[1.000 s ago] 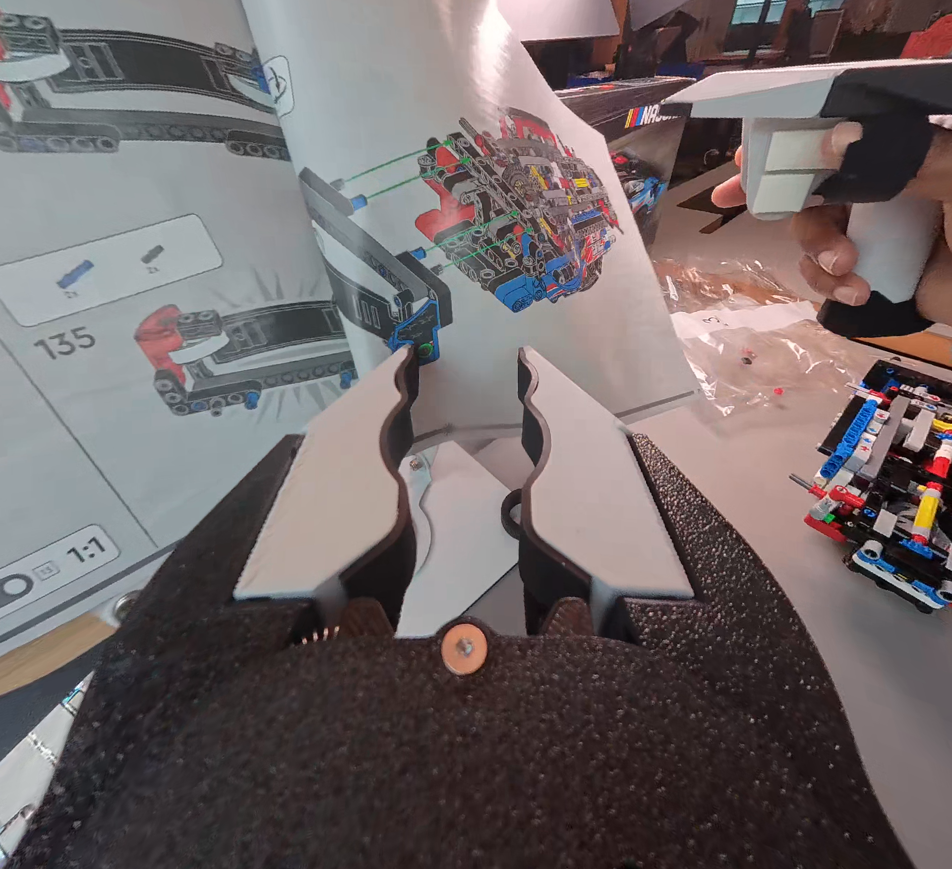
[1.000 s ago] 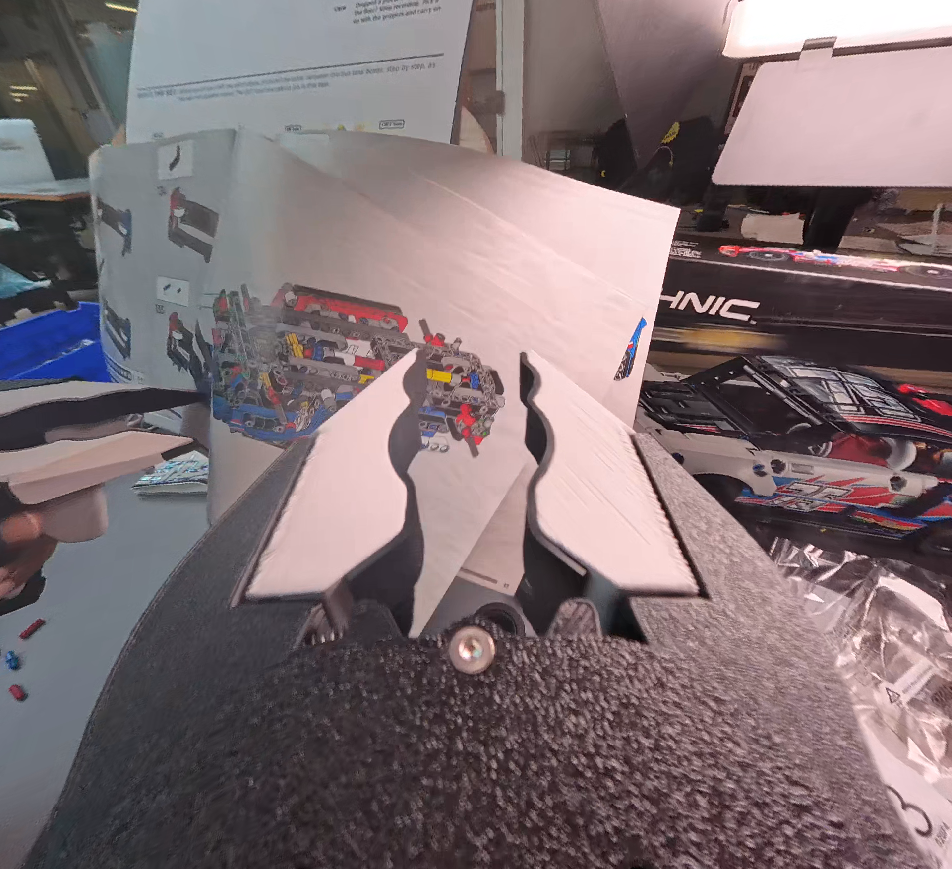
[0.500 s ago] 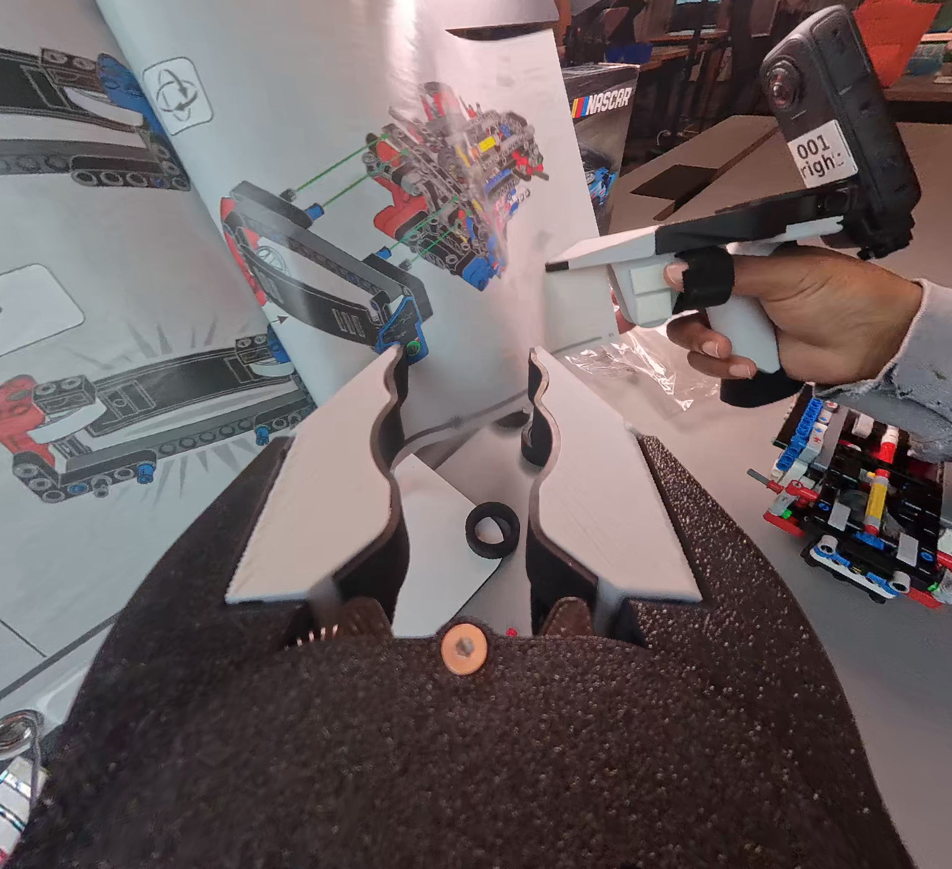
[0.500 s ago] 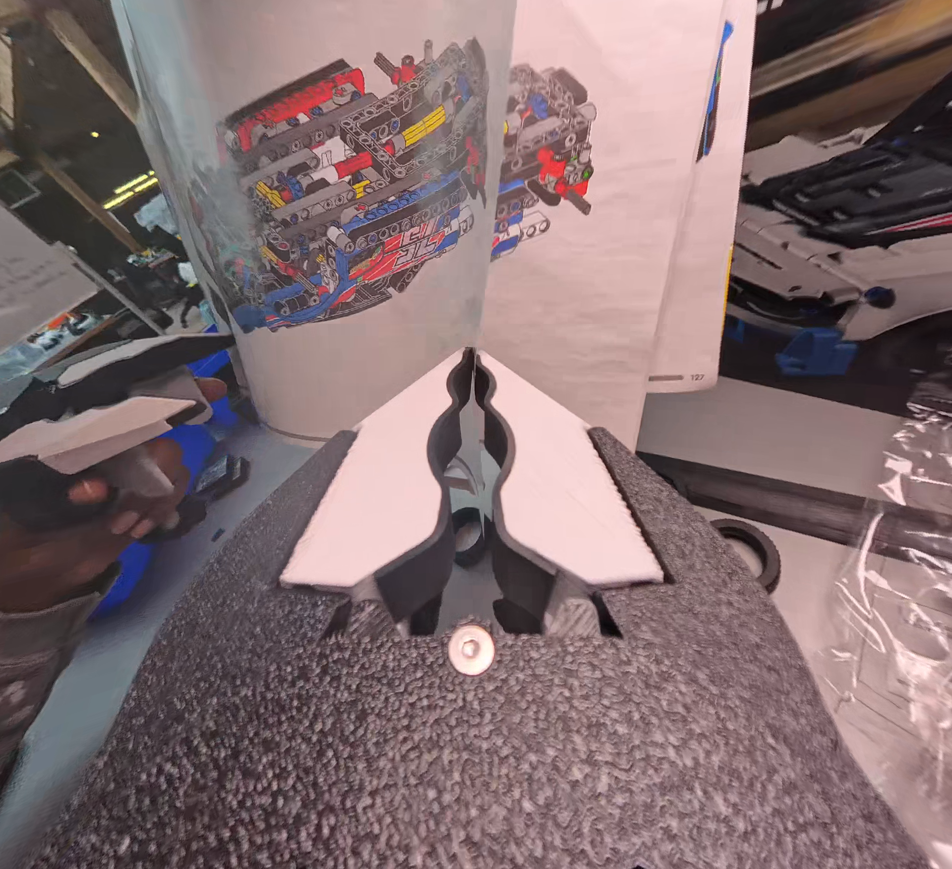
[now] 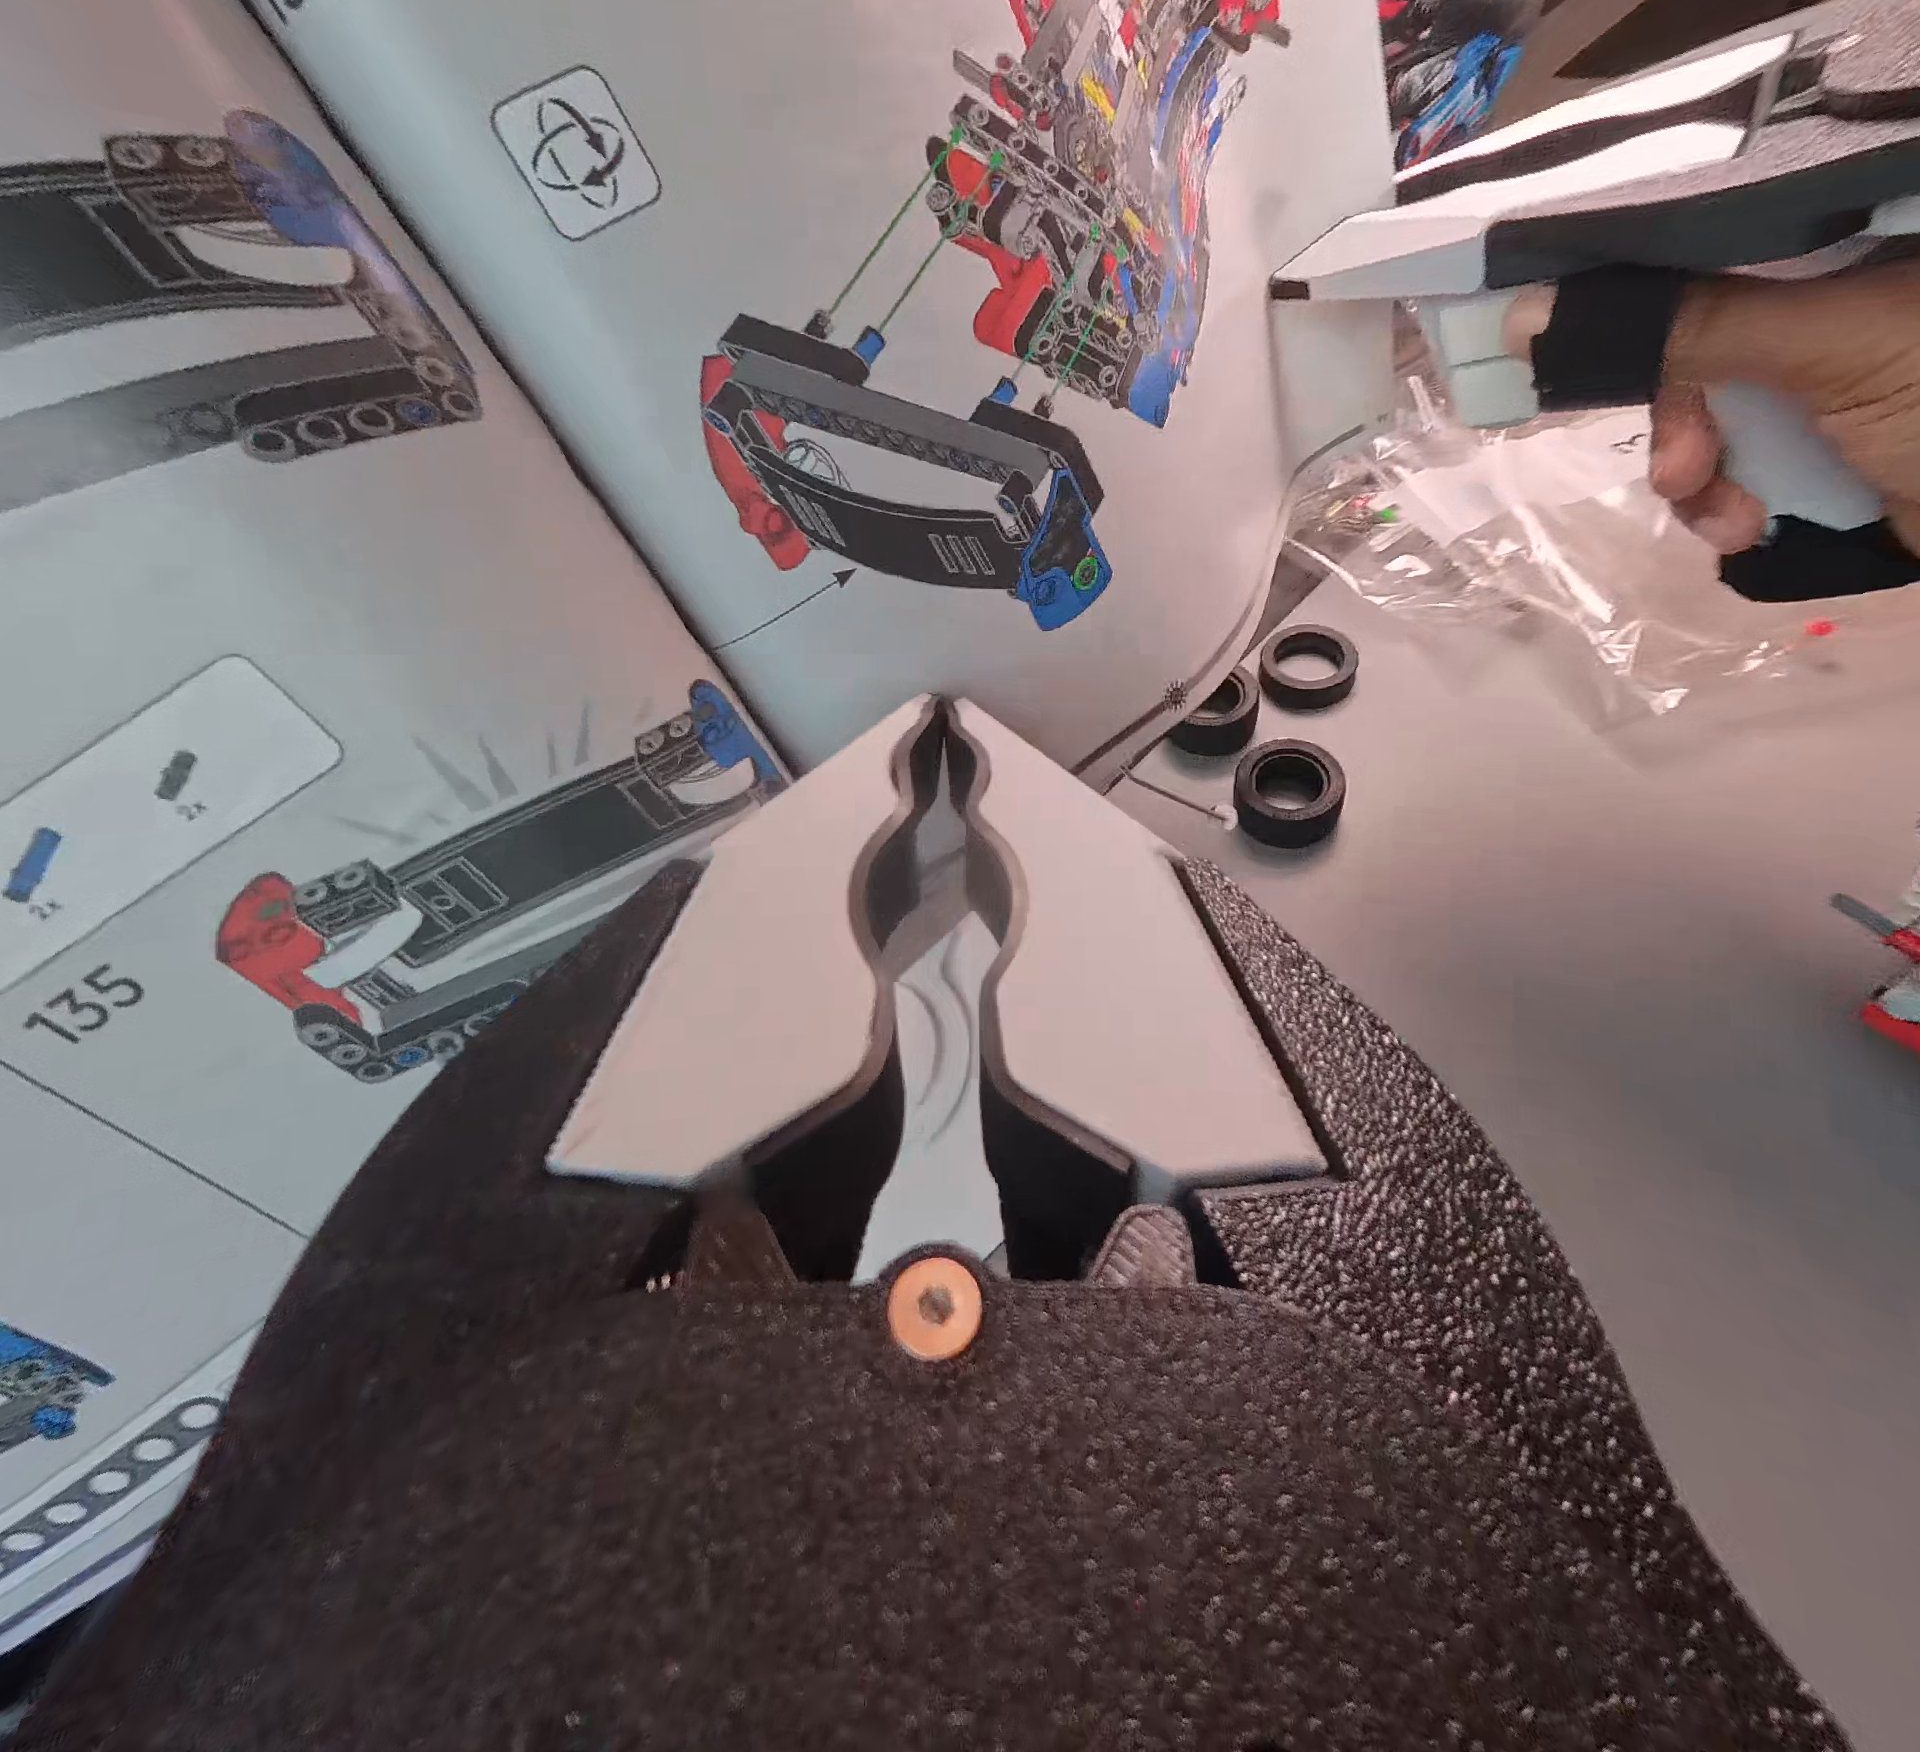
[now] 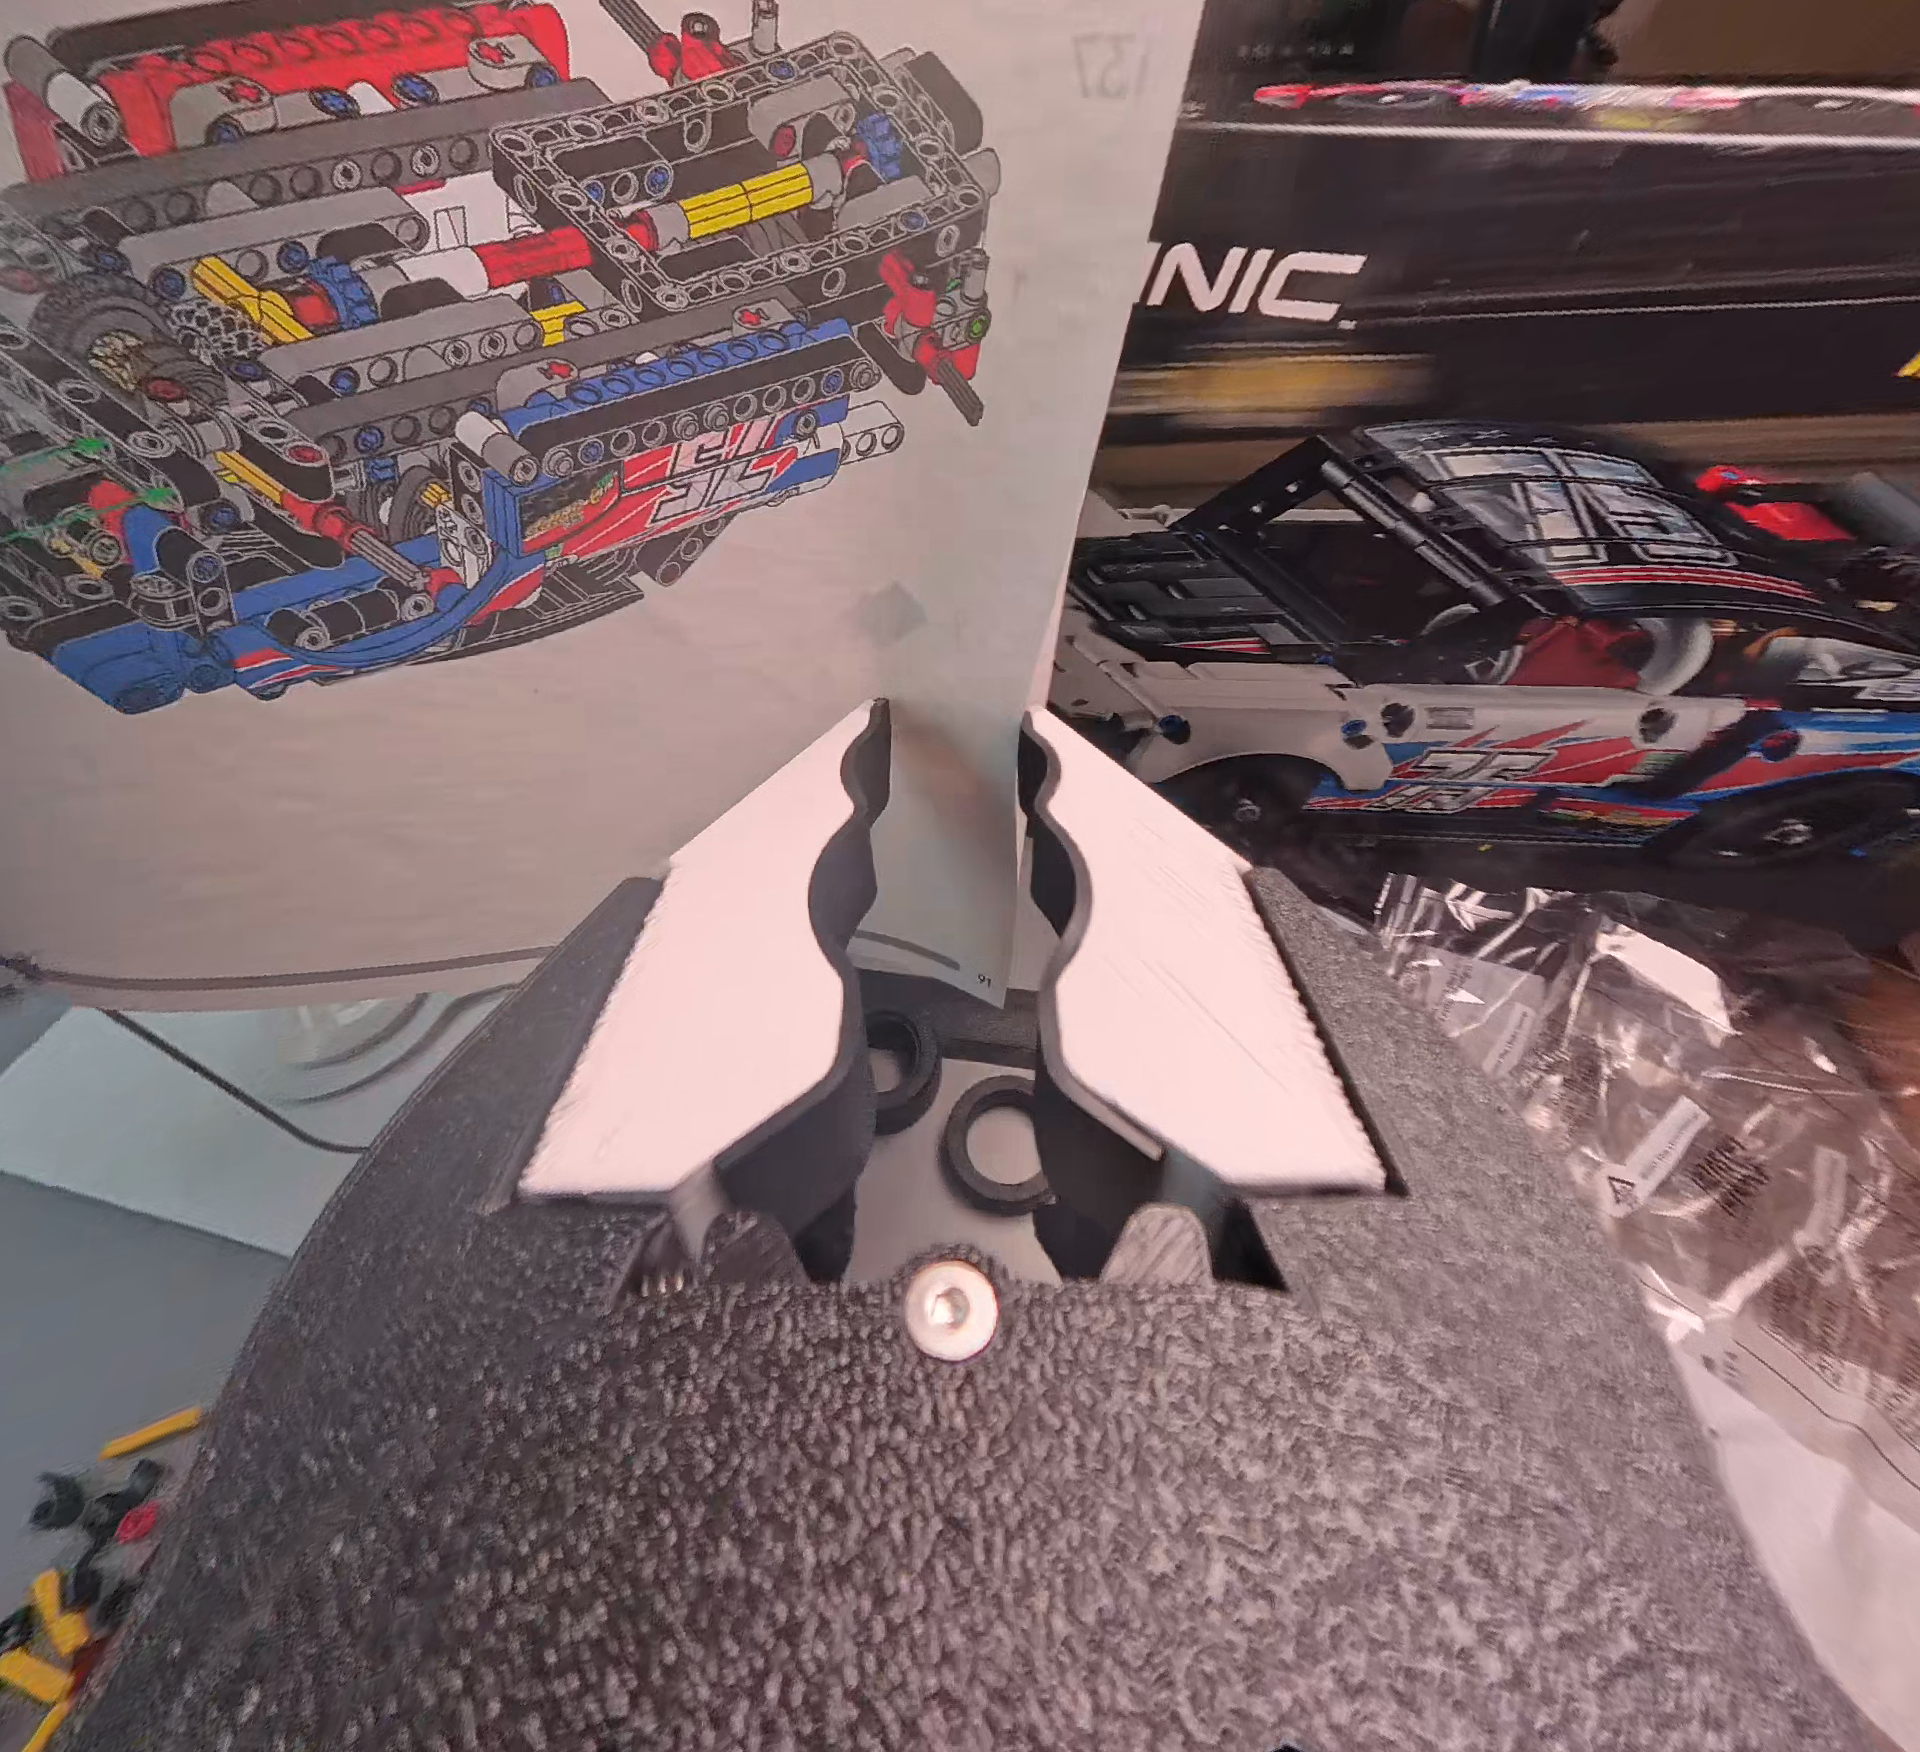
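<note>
A: While the instruction booklet (image 5: 727, 92) fills the left wrist view from eight round to one o'clock, what lies beside it?

B: Three black tyres (image 5: 1288, 783) sit on the grey table (image 5: 1558, 1131) at two o'clock, just past the page's lower edge. Clear plastic bags (image 5: 1558, 539) lie beyond them at three o'clock, and a partly built model (image 5: 1891, 1006) pokes in at the right border.

A: And from the right wrist view?

B: The same booklet (image 6: 520, 767) stands upright from nine to twelve o'clock and hides whatever is behind it. A dark box with a race car picture (image 6: 1507, 611) stands at two o'clock, more plastic bags (image 6: 1662, 1131) lie at four, and small loose parts (image 6: 62, 1598) are scattered at seven.

A: How do the left tongs (image 5: 940, 715) stand?

B: Clenched, tips together, with a page of the booklet pinched between the fingers.

A: The right tongs (image 6: 954, 746)?

B: Released, fingers parted. The page's lower right corner hangs in the gap; I cannot tell whether either finger touches it. A tyre (image 6: 992, 1152) shows on the table beneath. In the left view these right tongs (image 5: 1288, 289) come in at three o'clock in a hand (image 5: 1808, 393), tips near the page's right edge
</note>
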`<state>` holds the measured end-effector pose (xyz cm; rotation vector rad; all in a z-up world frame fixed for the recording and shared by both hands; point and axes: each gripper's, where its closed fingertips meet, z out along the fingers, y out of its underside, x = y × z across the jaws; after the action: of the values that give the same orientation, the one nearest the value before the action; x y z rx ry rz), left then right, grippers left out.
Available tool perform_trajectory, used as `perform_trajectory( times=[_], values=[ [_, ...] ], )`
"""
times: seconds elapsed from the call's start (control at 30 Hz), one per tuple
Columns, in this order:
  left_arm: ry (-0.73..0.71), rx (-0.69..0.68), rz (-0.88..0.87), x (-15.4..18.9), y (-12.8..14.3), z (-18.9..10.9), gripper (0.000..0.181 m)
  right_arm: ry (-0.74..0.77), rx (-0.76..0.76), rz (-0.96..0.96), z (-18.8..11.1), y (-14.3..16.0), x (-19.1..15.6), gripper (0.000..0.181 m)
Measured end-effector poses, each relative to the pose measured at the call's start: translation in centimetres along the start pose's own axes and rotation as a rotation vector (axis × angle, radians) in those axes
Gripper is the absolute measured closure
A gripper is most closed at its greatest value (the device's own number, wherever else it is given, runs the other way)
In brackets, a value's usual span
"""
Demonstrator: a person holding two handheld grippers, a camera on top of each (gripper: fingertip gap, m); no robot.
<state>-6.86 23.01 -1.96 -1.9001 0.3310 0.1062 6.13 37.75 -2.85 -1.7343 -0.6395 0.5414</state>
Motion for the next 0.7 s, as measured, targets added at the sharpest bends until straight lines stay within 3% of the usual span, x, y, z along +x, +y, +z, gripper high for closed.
perform_trajectory(
  times=[0.03,0.17,0.3,0.37,0.43,0.5,0.6,0.7],
  values=[
    [-0.012,-0.018,0.006,-0.1,0.0,0.3,0.181,0.046,0.026,-0.015,-0.6,-0.5,0.4,0.152],
    [-0.059,-0.050,0.010,-0.5,-0.1,0.8,0.181,0.163,0.144,-0.160,-4.4,-2.5,-0.4,0.138],
    [-0.119,-0.081,0.048,-0.6,-0.1,1.4,0.181,0.018,0.141,-0.278,-6.9,-1.4,-7.0,0.154],
    [-0.142,-0.081,0.077,-0.6,-0.1,1.4,0.181,-0.158,0.011,-0.360,-6.3,2.2,-11.9,0.165],
    [-0.151,-0.076,0.076,-0.6,0.0,1.4,0.181,-0.263,-0.103,-0.396,-5.1,5.9,-15.3,0.159],
    [-0.160,-0.080,0.065,-0.6,0.0,1.5,0.181,-0.266,-0.178,-0.407,-3.4,8.5,-16.7,0.148],
    [-0.162,-0.094,0.055,-0.7,-0.1,1.6,0.181,-0.239,-0.155,-0.383,-1.7,8.8,-17.5,0.141],
    [-0.163,-0.096,0.051,-0.7,0.0,1.6,0.181,-0.136,-0.113,-0.522,-0.7,8.0,-15.9,0.179]
  ],
)
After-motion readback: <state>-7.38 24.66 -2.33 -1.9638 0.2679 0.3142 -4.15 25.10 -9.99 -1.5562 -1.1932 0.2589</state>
